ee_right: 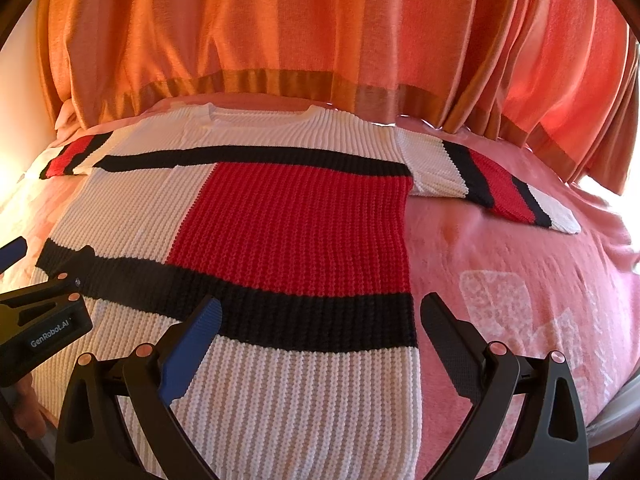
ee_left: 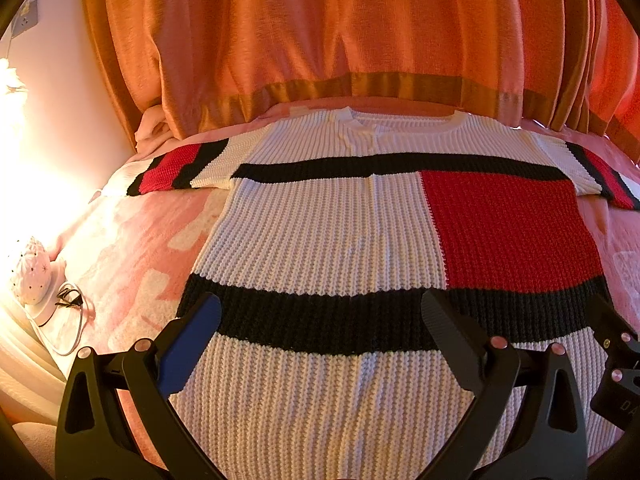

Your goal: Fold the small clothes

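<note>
Orange curtain (ee_left: pixel 320 32) hangs behind bed, darker band along hem. Pink patterned bedspread (ee_right: pixel 520 280) over bed. White dotted lamp (ee_left: pixel 30 276) at left edge, cable (ee_left: pixel 70 320) looped beside it. Pale wall (ee_left: pixel 60 120) at left.

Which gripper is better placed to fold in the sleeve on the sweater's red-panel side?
Right gripper: open, over the sweater's red-side edge, that sleeve ahead. Left gripper hangs mid-hem, nearer the other side.
</note>
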`<state>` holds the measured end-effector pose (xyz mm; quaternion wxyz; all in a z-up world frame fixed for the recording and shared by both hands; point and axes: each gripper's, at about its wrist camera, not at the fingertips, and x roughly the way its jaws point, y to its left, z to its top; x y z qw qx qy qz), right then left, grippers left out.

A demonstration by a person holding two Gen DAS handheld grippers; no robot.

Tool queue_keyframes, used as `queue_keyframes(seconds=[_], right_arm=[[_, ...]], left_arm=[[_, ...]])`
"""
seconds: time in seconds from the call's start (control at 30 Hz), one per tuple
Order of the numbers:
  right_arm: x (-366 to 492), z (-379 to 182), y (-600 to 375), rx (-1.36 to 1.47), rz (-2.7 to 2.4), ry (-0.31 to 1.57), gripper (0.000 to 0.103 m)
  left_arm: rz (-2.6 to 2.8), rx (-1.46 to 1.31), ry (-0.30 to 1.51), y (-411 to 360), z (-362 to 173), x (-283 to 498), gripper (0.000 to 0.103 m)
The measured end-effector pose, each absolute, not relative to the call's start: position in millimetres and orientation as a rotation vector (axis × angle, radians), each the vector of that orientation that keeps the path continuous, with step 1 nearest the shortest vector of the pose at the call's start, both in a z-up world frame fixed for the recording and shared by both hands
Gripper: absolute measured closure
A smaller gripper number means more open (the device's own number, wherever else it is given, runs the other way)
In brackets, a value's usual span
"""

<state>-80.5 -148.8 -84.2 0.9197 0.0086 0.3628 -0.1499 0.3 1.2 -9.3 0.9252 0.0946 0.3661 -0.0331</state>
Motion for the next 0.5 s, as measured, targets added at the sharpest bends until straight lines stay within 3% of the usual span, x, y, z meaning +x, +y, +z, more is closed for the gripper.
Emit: queue_keyframes(seconds=[0.3,0.5], right_arm=[[-68.5,-77.4,-174.5,0.086,-0.289,0.787,0.005],[-43.7,-25.6,-284.0,0.266,-0.392,0.749,0.005]], left_arm=[[-0.110,0.164,0.796,-4.8,-5.2,7.2,0.005],[-0.195,0.144,0.750,-18.0,36.7,40.6,0.005]])
